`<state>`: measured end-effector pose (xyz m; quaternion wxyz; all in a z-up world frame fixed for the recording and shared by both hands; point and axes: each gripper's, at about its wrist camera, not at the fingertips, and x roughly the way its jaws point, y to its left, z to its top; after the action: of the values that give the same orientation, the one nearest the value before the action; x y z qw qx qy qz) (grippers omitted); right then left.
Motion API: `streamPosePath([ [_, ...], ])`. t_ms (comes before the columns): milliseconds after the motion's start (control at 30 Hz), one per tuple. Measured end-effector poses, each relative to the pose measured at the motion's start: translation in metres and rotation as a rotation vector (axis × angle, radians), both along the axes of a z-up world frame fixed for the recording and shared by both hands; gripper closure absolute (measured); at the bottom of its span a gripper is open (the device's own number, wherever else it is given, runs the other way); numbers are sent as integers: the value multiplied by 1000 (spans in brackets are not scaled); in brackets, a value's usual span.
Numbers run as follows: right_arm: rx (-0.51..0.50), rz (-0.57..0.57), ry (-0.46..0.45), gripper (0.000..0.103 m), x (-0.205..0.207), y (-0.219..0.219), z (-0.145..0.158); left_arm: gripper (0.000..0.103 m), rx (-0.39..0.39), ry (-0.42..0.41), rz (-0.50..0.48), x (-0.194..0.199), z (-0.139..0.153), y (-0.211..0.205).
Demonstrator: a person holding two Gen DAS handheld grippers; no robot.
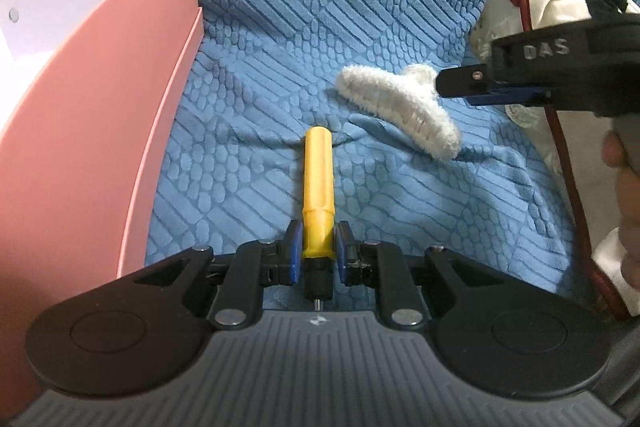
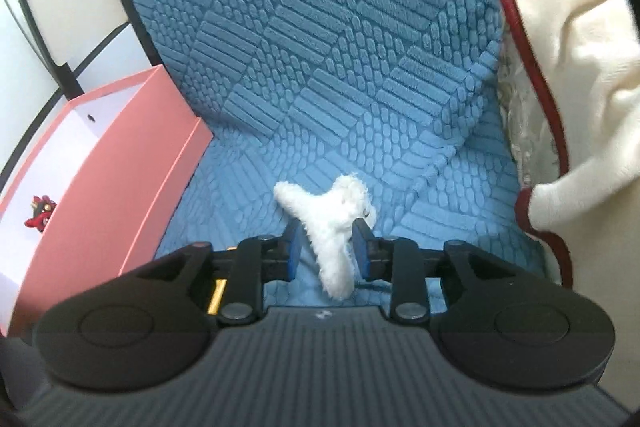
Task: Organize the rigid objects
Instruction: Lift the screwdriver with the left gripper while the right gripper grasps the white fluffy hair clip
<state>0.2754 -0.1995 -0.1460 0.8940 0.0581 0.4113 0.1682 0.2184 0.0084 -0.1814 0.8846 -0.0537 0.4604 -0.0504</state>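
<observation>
The yellow-handled screwdriver (image 1: pixel 316 195) is clamped in the left gripper (image 1: pixel 316 261), long axis toward twelve o'clock, handle end leading, over the blue cover (image 1: pixel 360 7); next, probably, carry to the pink box (image 1: pixel 100 131) at nine; the right gripper (image 2: pixel 326 251) stands parted around the fluffy white hair claw (image 2: pixel 326 223), pads apparently clear.

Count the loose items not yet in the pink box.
2: a yellow screwdriver clamped in the left hand-held gripper, and a white fuzzy hair claw lying between the right hand-held gripper's open jaws.
</observation>
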Motion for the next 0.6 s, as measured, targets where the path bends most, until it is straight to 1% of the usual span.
streamPosePath([
  [133, -4, 36, -5, 72, 15, 1, -2, 82, -29, 5, 11, 4, -4, 2],
  [167, -10, 45, -11, 68, 18, 0, -2, 81, -34, 7, 10, 5, -4, 2],
  [200, -17, 47, -8, 60, 22, -1, -4, 76, -37, 7, 11, 6, -4, 1],
  [233, -30, 48, 5, 57, 27, -3, -7, 75, -41, 7, 10, 6, -4, 1],
  [267, -41, 50, 14, 55, 32, -4, -9, 75, -42, 8, 12, 8, -4, 0],
  [333, -56, 54, 20, 54, 38, -6, -13, 73, -44, 10, 15, 9, -4, 0],
  [367, -56, 58, 21, 49, 40, -7, -15, 72, -44, 10, 16, 10, -4, -1],
  [400, -56, 63, 24, 42, 43, -6, -16, 70, -42, 10, 16, 11, -4, -1],
  [433, -60, 68, 24, 40, 45, -5, -17, 70, -38, 9, 14, 12, -4, -2],
  [467, -67, 81, 22, 42, 46, -1, -18, 70, -23, 7, 8, 14, -4, -4],
  [533, -91, 111, 16, 42, 49, 7, -20, 70, 6, 5, -7, 16, -4, -7],
  [600, -112, 129, 5, 32, 52, 12, -22, 70, 34, -1, -14, 19, -5, -10],
])
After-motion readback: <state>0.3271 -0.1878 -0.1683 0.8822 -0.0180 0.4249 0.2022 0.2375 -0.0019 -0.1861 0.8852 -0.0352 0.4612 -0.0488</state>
